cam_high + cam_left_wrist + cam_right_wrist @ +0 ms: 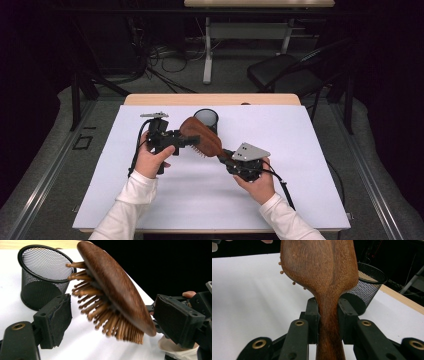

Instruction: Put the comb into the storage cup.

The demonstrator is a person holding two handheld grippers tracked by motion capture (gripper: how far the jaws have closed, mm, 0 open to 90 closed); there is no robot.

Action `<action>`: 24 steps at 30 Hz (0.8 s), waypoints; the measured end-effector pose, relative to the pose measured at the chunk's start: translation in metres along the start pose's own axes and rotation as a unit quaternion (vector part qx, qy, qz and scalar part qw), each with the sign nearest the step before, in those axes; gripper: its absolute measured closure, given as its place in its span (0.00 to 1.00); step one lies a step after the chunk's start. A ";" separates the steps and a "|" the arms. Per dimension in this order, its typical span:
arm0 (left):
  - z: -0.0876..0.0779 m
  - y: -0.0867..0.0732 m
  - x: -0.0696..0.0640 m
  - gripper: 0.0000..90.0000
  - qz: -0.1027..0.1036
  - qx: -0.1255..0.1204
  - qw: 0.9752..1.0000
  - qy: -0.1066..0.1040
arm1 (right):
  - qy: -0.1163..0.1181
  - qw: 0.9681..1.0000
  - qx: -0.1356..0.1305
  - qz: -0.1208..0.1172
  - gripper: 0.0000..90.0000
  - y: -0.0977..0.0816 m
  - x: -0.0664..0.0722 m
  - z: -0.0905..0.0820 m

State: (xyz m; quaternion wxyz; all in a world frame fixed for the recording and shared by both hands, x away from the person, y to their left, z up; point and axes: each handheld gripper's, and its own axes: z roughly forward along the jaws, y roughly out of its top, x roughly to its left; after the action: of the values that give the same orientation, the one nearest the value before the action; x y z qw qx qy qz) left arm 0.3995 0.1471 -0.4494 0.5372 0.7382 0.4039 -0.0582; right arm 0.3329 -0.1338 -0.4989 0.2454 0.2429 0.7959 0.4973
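The brush (201, 136), a wooden paddle with wooden pins, is held in the air above the white mat (150, 200), tilted, its head just in front of the mesh cup (206, 119). The right gripper (229, 159) pinches its handle, pads pressed on both sides in the right gripper view. The left gripper (192, 140) has its jaws spread around the brush head, one on the pin side, one on the back; they seem not to touch it, though the high view is too small to be sure.
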 end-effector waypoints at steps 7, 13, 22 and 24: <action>0.002 -0.001 0.002 0.18 -0.006 0.005 1.000 -0.010 | 0.005 1.000 -0.002 -0.006 0.81 0.001 0.006 0.002; 0.003 -0.001 0.003 0.21 -0.006 0.010 1.000 -0.009 | 0.005 1.000 -0.001 -0.011 0.81 0.001 0.007 0.003; 0.002 -0.002 0.004 0.26 -0.017 0.007 1.000 -0.011 | 0.003 1.000 -0.001 -0.013 0.81 0.001 0.008 0.003; 0.003 -0.003 0.003 0.26 -0.021 0.007 1.000 -0.009 | 0.003 1.000 0.000 -0.015 0.81 0.001 0.008 0.003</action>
State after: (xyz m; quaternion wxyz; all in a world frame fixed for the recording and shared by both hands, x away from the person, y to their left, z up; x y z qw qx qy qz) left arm 0.4010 0.1470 -0.4541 0.5347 0.7327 0.4137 -0.0788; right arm 0.3290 -0.1261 -0.5004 0.2505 0.2299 0.7999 0.4944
